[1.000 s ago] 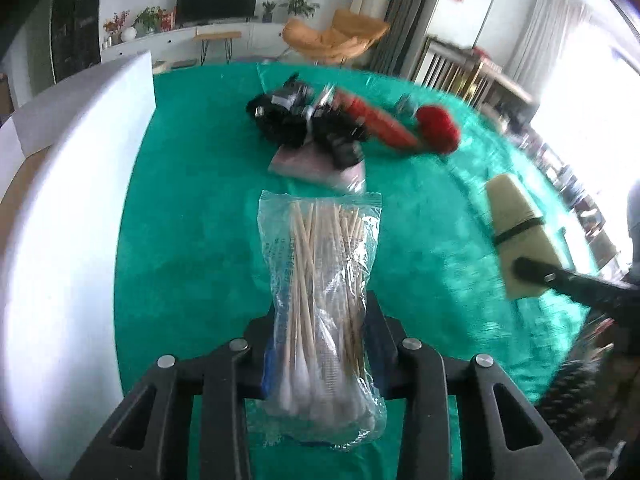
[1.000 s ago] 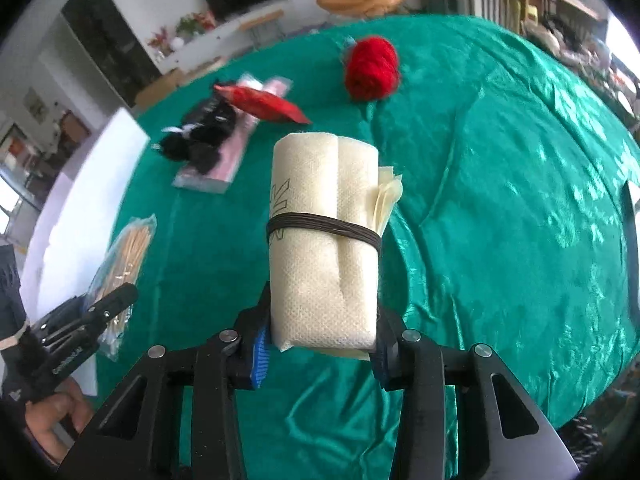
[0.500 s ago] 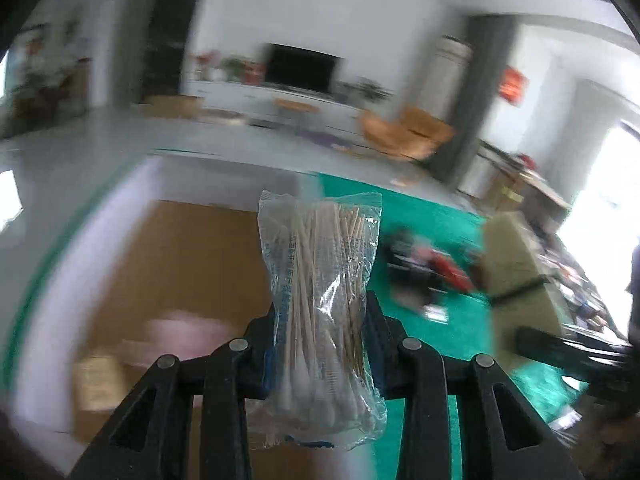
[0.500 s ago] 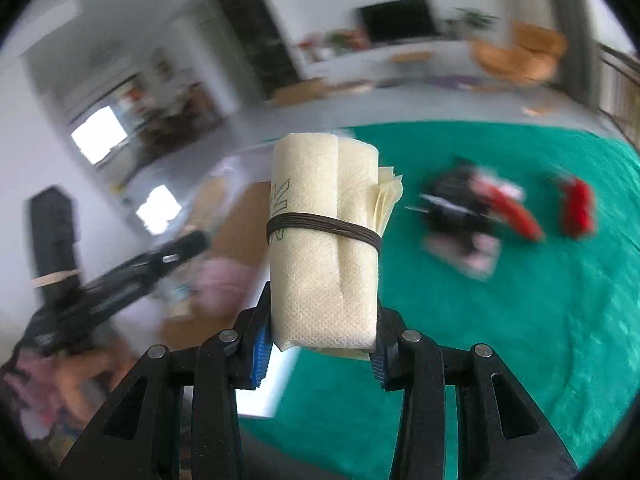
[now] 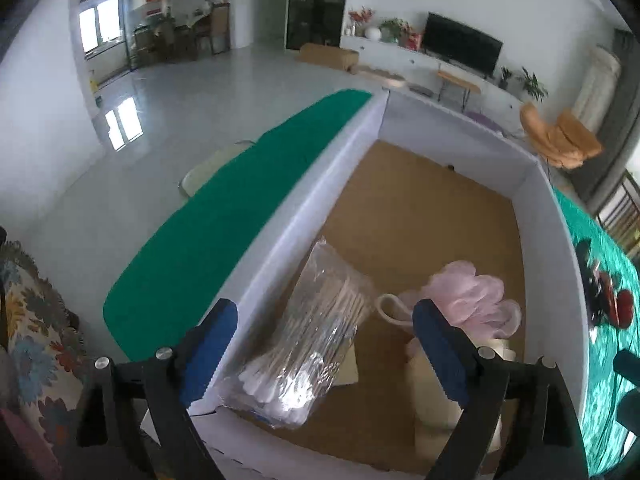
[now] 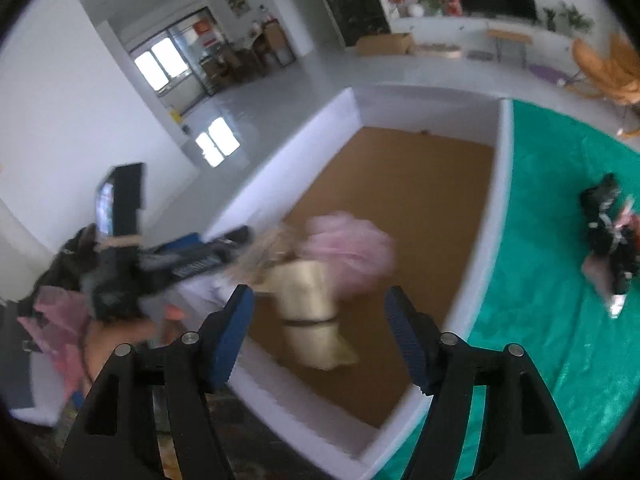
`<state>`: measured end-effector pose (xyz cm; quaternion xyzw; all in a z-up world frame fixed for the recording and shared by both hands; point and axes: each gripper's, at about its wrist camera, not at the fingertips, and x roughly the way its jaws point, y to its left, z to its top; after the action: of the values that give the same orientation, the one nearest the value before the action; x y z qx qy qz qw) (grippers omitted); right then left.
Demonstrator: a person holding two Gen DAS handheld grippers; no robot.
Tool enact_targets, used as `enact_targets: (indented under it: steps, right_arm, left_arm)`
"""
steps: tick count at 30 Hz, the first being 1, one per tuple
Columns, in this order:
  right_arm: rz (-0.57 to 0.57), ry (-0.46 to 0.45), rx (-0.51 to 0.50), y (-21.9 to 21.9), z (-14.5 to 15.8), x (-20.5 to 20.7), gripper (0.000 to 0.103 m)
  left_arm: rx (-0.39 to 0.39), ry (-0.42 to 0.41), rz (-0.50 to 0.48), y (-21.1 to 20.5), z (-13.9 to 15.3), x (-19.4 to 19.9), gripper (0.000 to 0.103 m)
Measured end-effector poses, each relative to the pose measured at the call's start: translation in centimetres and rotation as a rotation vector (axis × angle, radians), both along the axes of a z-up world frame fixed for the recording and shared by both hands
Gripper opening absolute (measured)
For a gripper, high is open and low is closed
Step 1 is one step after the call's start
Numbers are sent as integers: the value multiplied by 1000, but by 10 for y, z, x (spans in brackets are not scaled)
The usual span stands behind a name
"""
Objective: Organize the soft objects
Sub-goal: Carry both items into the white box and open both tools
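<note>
Both claws now gape wide; swab bag [image 5: 308, 344] and seemingly the cloth roll [image 6: 310, 312] lie in the box [image 5: 280, 240].

It was a home living room: a black flat television [image 5: 462, 45] on a long white cabinet [image 5: 432, 66], an orange lounge chair [image 5: 560, 142].

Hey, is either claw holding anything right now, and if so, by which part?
Nothing is held. Both claws are open: the swab bag lies in the box below the left claw, and the cloth roll below the right claw.
</note>
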<state>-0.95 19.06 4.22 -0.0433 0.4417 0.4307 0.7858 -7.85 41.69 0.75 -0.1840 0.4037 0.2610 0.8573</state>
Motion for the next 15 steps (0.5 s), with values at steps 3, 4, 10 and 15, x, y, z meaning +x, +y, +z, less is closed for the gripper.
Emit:
enact_targets:
  steps: [3, 4, 10, 15]
  right_arm:
    - [-90, -40, -20, -32, -11, 12, 71]
    - [-135, -55, -27, -48, -16, 17, 71]
    - [-481, -152, -140, -168, -63, 55, 71]
    - [-750, -161, -320, -267, -109, 76, 71]
  left_arm:
    - [17, -49, 6, -12, 8, -6, 89]
    - [19, -68, -1, -19, 9, -3, 89]
    - [6, -170, -176, -89, 32, 20, 89]
    - [-9, -199, -419, -181, 43, 39, 90]
